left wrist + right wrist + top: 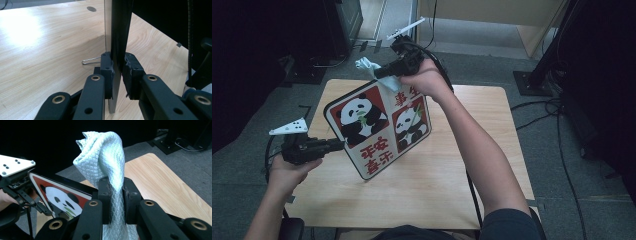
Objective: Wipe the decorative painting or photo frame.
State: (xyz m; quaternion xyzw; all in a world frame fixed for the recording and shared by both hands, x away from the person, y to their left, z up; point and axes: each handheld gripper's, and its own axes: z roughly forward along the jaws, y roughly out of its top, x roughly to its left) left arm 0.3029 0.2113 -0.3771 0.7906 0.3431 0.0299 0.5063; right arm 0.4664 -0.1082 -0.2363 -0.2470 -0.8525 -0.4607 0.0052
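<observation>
With my left gripper (337,145) clenched on the edge of the panda board (377,127), tilted up off the table (472,165), and my right gripper (384,72) pinching the pale cloth (368,65) at its top edge, I judged a hard wipe could twist the board loose.

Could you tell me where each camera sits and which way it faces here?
High view: above the person's side, looking forward and down on the table; both forearms show.
Left gripper view: on the left gripper, looking along its fingers clamped on the panda board.
Right gripper view: on the right gripper, fingers pinching the cloth.
Shared: the high and right gripper views both show the board's panda face.
</observation>
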